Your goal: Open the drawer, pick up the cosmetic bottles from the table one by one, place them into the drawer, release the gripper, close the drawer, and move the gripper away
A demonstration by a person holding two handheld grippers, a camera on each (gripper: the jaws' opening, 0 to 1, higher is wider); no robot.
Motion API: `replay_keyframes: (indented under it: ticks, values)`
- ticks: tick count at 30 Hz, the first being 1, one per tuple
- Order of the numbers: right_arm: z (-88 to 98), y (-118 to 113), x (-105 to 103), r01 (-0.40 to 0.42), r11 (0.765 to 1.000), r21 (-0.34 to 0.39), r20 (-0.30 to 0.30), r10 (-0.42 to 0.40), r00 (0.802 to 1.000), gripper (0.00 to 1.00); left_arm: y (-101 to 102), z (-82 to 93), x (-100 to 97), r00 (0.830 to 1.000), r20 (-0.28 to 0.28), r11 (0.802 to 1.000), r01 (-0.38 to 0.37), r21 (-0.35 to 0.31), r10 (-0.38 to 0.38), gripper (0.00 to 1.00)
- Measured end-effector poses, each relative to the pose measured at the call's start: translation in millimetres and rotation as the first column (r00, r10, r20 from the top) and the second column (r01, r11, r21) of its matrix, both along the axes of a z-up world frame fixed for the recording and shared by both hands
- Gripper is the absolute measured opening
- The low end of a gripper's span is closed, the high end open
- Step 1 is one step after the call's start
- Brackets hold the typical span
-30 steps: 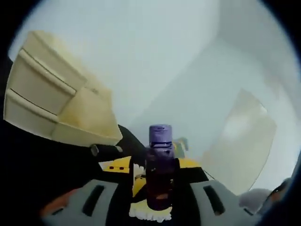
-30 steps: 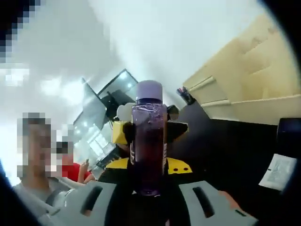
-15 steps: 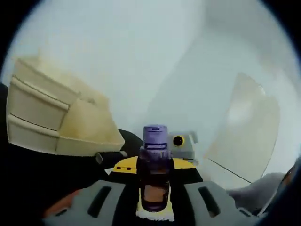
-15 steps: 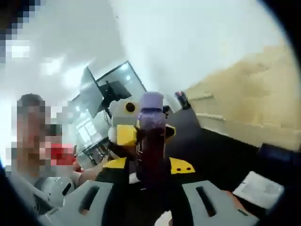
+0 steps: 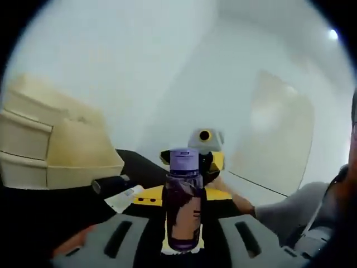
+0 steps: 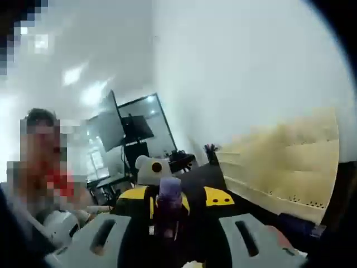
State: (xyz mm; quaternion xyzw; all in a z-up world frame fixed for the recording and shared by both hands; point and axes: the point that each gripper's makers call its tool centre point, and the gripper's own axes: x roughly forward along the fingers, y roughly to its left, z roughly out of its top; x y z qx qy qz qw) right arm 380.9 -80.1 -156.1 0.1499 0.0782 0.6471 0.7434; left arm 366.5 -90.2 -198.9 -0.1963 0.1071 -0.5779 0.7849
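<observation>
Both claws were mid-carry, the left claw [image 5: 182, 245] clamped on a purple bottle [image 5: 182, 206], the right claw [image 6: 167, 237] gripping another bottle [image 6: 168, 209], each aloft above the dark surface [image 5: 67, 206]; next, I'd judge, came lowering them into the cream drawer unit [image 5: 50, 151].

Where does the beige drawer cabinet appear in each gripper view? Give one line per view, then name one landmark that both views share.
Left gripper view: the drawer cabinet sits at the left edge, left of the purple bottle held by the left gripper.
Right gripper view: it lies blurred on the right side, right of the second purple bottle held by the right gripper.
Shared landmark: the black table beside the cabinet.
</observation>
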Motion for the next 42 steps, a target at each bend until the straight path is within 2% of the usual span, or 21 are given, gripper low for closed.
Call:
replay_keyframes:
  ticks: [3, 9, 14, 19, 21, 27, 29, 32, 36, 38, 42]
  values:
    - [-3.9, 6, -2, 0.014, 0.999, -0.035, 0.034, -0.013, 0.999, 0.29, -3, -3.4, -3.4, 1.000, 0.014, 1.000, 0.020, 0.019, -0.020, 0.20]
    - [-10.4, 11, -5, -0.021, 0.998, -0.064, 0.024, 0.022, 0.999, 0.29, -7, -5.3, -6.6, 0.999, 0.035, 0.999, 0.036, 0.039, -0.037, 0.20]
    - [-13.8, 18, -10, -0.043, 0.997, -0.066, -0.016, 0.042, 0.999, 0.26, -8, -8.0, -7.8, 0.998, 0.052, 0.997, 0.043, 0.061, -0.046, 0.20]
    - [-19.9, 21, -16, -0.057, 0.994, -0.089, -0.024, 0.055, 0.998, 0.17, -9, -12.7, -7.1, 0.998, 0.048, 0.995, 0.047, 0.086, -0.051, 0.20]
    - [-19.6, 21, -13, -0.051, 0.995, -0.084, -0.063, 0.046, 0.997, 0.16, -10, -13.1, -6.6, 0.997, 0.052, 0.995, 0.046, 0.089, -0.051, 0.20]
    - [-16.4, 19, -10, -0.041, 0.996, -0.085, -0.083, 0.033, 0.996, 0.15, -8, -10.0, -3.5, 0.998, 0.045, 0.997, 0.033, 0.072, -0.037, 0.20]
    - [-16.1, 18, -9, -0.019, 0.995, -0.102, -0.057, 0.013, 0.998, 0.15, -8, -9.7, 0.2, 0.998, 0.068, 0.996, 0.000, 0.089, -0.006, 0.21]
    - [-13.4, 14, -4, 0.014, 0.992, -0.127, 0.008, -0.014, 1.000, 0.15, -5, -10.6, 5.3, 0.997, 0.069, 0.994, -0.034, 0.101, 0.027, 0.22]
    - [-6.1, 6, 4, 0.041, 0.992, -0.115, 0.007, -0.041, 0.999, 0.15, 1, -16.4, 15.3, 0.993, 0.083, 0.986, -0.094, 0.140, 0.083, 0.35]
    - [-4.7, 2, 14, 0.066, 0.991, -0.118, 0.022, -0.064, 0.998, 0.15, 1, -19.6, 17.7, 0.989, 0.110, 0.978, -0.119, 0.169, 0.101, 0.37]
    - [-6.9, -3, 28, 0.095, 0.986, -0.138, 0.055, -0.088, 0.995, 0.15, -1, -23.4, 17.8, 0.988, 0.113, 0.974, -0.123, 0.191, 0.103, 0.38]
